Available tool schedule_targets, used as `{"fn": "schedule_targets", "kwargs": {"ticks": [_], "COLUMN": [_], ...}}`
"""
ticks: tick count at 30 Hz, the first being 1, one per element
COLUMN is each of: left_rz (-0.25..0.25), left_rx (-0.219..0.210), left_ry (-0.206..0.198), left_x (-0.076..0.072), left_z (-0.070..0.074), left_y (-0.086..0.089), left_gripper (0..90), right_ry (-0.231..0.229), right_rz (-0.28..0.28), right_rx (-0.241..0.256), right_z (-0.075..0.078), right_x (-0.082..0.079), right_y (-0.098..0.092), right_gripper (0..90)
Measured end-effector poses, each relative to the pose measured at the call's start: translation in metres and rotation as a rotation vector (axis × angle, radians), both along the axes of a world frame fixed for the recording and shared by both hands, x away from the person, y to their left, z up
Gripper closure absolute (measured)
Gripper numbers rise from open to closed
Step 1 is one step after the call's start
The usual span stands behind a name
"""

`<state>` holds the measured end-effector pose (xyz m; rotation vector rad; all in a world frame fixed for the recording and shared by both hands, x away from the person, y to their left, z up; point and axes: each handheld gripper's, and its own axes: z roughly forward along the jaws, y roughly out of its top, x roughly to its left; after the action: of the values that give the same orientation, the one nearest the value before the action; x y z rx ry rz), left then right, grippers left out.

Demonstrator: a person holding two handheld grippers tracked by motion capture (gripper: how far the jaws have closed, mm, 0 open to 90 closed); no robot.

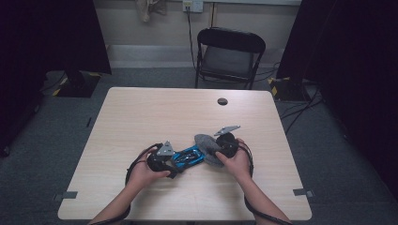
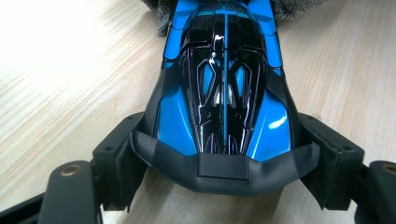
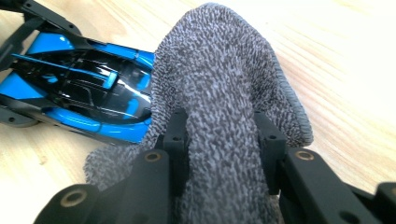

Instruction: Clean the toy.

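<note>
Two tools meet over one glossy blue-and-black plastic toy race car [image 1: 187, 156], which lies on the pale wooden bench [image 1: 141, 112] near its front edge, its long axis running from the left tool [image 1: 170, 165] toward the right tool [image 1: 217, 149]. The left tool's jaws are closed against the flanks of the car's near end, pinning it on the bench. The right tool's jaws are clamped on a folded grey knitted cloth [image 3: 224, 107], which drapes onto the car's far end. Any wiping stroke would therefore, by my judgement, run along that axis, toward the left tool.
</note>
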<state>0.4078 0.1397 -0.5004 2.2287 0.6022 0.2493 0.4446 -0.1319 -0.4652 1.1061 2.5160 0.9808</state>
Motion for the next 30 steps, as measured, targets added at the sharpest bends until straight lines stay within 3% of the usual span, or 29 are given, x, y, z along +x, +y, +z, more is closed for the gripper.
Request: {"fn": "schedule_targets", "kwargs": {"ticks": [7, 13, 20, 30], "left_rz": [0.0, 0.0, 0.0, 0.0], "left_rx": [0.0, -0.001, 0.001, 0.0], "left_ry": [-0.001, 0.0, 0.0, 0.0], "left_x": [0.0, 0.0, 0.0, 0.0], "left_z": [0.0, 0.0, 0.0, 0.0], "left_y": [0.0, 0.0, 0.0, 0.0], "left_gripper": [24.4, 24.4, 24.4, 24.4], "right_ry": [0.008, 0.003, -0.03, -0.034], "right_rz": [-0.04, -0.028, 0.052, 0.161], "right_rx": [-0.003, 0.015, 0.05, 0.073], "right_z": [-0.004, 0.005, 0.024, 0.024], "right_x": [0.004, 0.002, -0.01, -0.025], "right_y": [-0.009, -0.01, 0.01, 0.049], "right_gripper": [65.0, 65.0, 64.9, 64.9]}}
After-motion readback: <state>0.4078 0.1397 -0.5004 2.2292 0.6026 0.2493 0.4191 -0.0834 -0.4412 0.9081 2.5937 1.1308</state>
